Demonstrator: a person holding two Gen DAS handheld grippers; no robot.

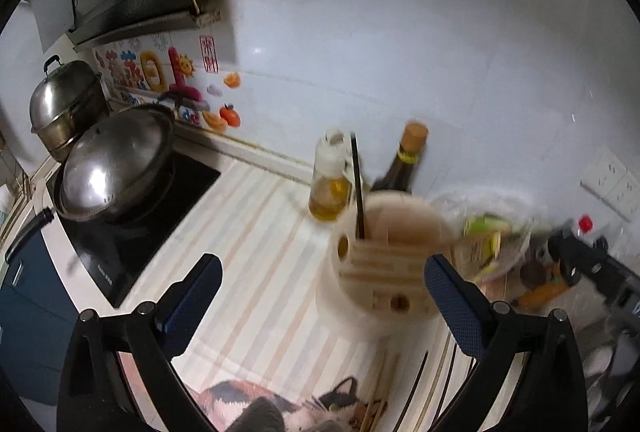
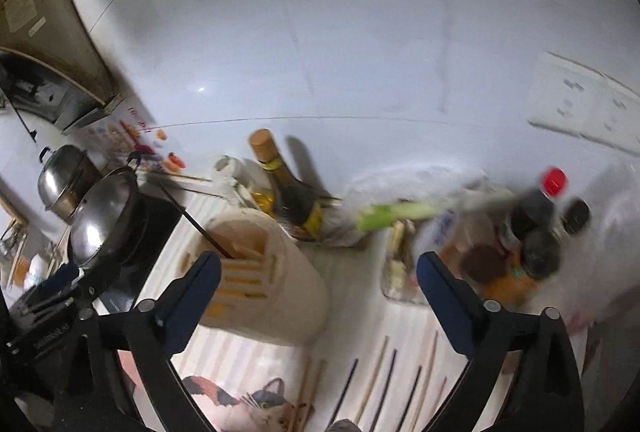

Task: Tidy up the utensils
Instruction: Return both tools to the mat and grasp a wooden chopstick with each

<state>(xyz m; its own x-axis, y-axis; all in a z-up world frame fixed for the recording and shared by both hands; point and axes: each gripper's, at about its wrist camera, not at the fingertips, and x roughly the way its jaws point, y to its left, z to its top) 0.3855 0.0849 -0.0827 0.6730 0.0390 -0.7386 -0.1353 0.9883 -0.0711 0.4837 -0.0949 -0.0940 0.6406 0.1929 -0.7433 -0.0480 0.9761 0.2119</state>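
Observation:
A cream utensil holder [image 1: 384, 252] with slots and round holes stands on the striped counter, and one black chopstick [image 1: 357, 188] sticks up out of it. My left gripper [image 1: 323, 264] is open just in front of the holder, with nothing between its fingers. Several wooden and black chopsticks [image 1: 380, 392] lie loose on the counter below it. In the right wrist view the holder [image 2: 272, 288] sits behind the left finger, the black chopstick [image 2: 192, 220] leaning left. My right gripper [image 2: 319, 258] is open and empty above the loose chopsticks [image 2: 384, 384].
A lidded wok [image 1: 116, 168] sits on a black hob [image 1: 152, 216], with a steamer pot [image 1: 64, 104] behind. An oil bottle [image 1: 330, 188], a dark bottle [image 1: 400, 168], bagged greens [image 1: 492, 228] and a red-capped bottle [image 2: 536, 212] crowd the wall. A cat-print mat [image 1: 280, 408] lies nearest.

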